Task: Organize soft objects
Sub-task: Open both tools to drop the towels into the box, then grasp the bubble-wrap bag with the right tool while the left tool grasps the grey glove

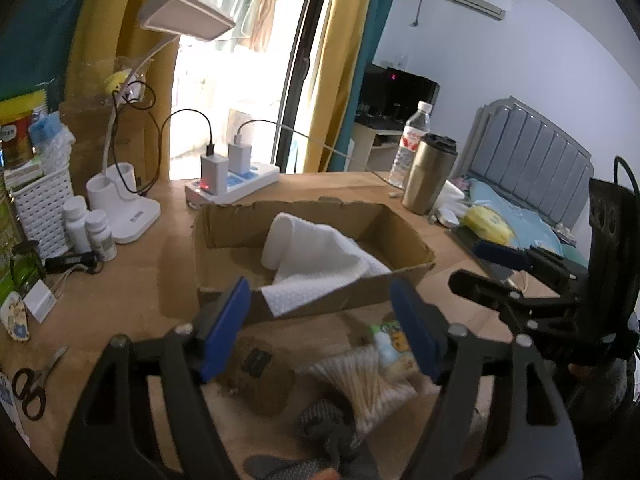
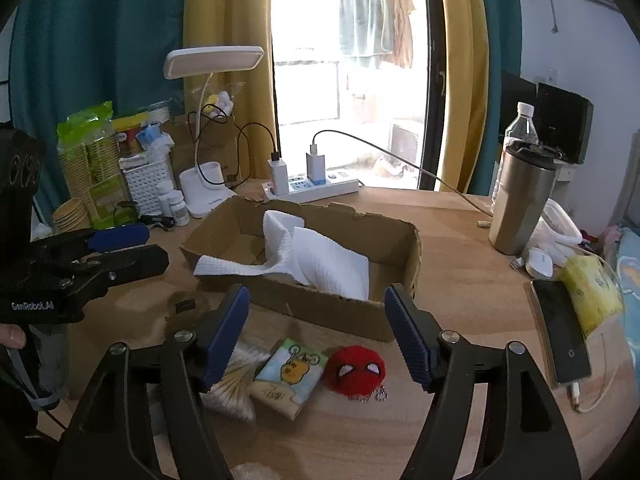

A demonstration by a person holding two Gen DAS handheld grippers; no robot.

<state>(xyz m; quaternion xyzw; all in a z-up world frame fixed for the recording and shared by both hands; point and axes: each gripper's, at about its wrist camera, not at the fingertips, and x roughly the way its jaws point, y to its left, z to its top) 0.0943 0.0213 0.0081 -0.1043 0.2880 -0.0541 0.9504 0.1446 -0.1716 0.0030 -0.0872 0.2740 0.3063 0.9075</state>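
Both claws (image 1: 320, 328) (image 2: 318, 332) agape, seemingly tilted boxward (image 2: 304, 304)

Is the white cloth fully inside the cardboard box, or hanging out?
Partly out: the white cloth lies in the cardboard box, one corner draped over its near-left wall.

A white desk lamp (image 2: 208, 128) is set at the back of the wooden table (image 2: 460, 300), beside a power strip (image 2: 316, 188) with two chargers plugged in. A steel tumbler (image 2: 520, 200) and water bottle (image 2: 518, 128) are placed right; scissors (image 1: 34, 380) are laid left.
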